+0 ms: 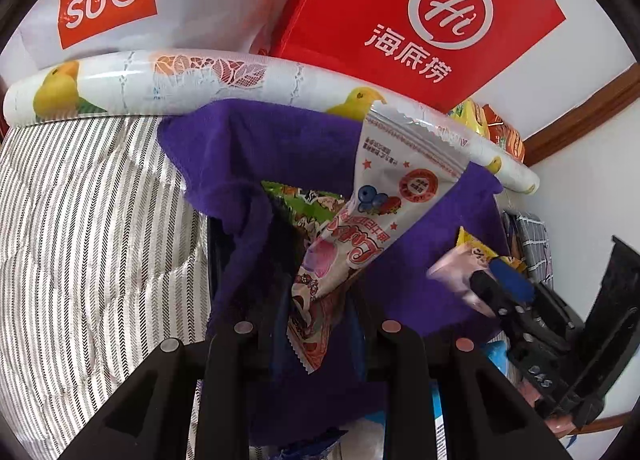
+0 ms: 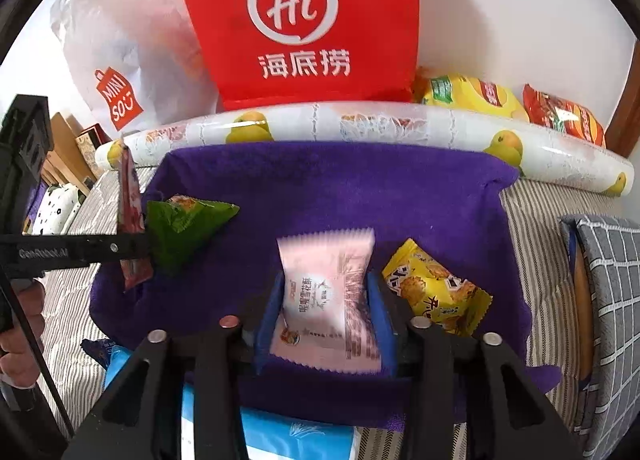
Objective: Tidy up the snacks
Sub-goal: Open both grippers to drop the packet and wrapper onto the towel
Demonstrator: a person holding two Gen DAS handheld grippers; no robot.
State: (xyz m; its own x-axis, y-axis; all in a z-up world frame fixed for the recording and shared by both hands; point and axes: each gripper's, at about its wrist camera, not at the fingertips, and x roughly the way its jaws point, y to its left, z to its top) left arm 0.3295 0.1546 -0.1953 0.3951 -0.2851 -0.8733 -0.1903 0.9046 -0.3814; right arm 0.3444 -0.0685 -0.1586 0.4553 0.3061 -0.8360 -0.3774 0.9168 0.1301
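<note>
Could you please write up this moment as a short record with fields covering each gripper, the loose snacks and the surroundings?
left gripper: shut on a white berry-print packet, held upright above the purple cloth
right gripper: shut on a pink packet
loose on cloth: green packet, yellow cookie packet
behind cloth: patterned roll, red bag, white bag
far right: yellow and orange snack bags
surface: striped bedding

Both cameras look forward from close above the purple cloth (image 1: 256,148) (image 2: 340,188). Both see the red bag (image 1: 420,16) (image 2: 296,20).
</note>
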